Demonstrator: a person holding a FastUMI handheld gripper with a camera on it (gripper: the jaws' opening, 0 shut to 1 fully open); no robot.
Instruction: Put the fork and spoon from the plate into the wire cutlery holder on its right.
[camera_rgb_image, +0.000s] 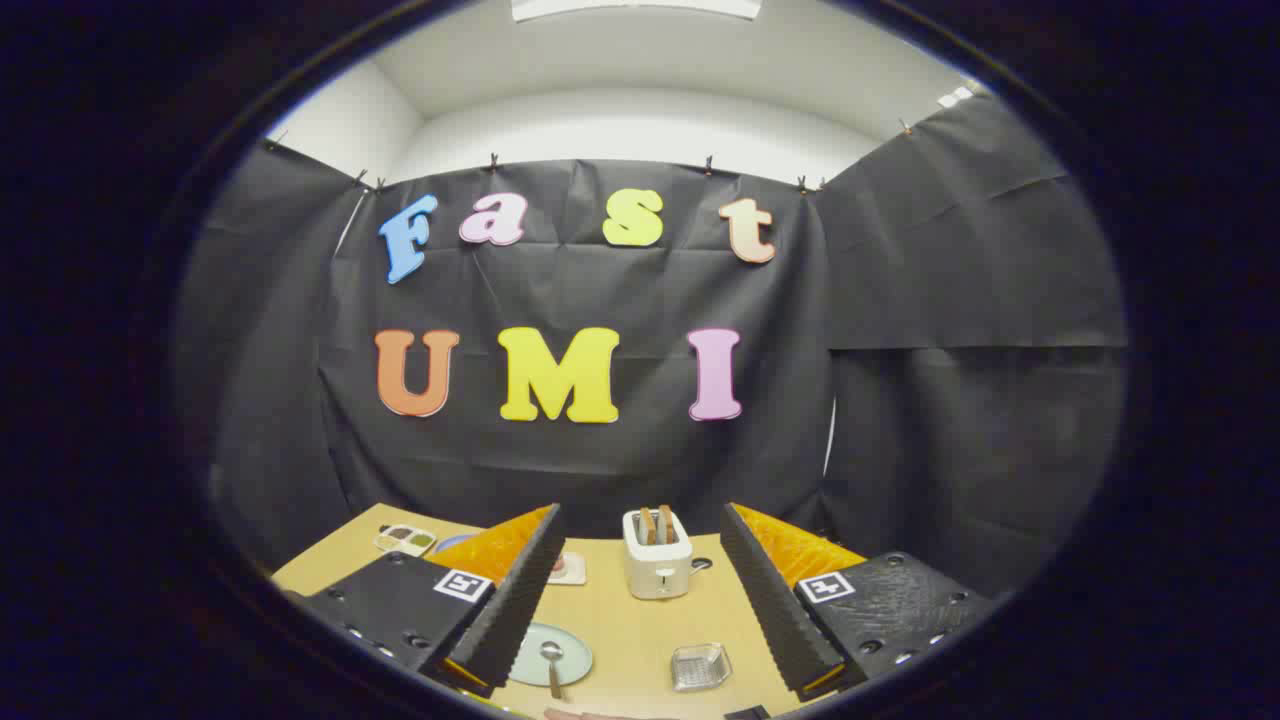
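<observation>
Gripper view, left to right: I see a pale green round plate (556, 655) with a metal spoon (552, 663) on it, then a clear wire cutlery holder (700, 666) just right, apart. My claw (640, 600) hangs released above the tan counter (640, 625), nothing between. Beyond stands a cream toaster (656, 566). No readable writing.

the gripper (640, 600) fingers stand wide apart, nothing between them, high above the table (640, 630). bare tabletop lies between the plate (550, 655) with its spoon (552, 662) and the wire cutlery holder (700, 666) to its right. beyond that gap, a toaster (656, 565) with upright slices stands near the back wall, a low coaster (570, 568) beside it.
</observation>
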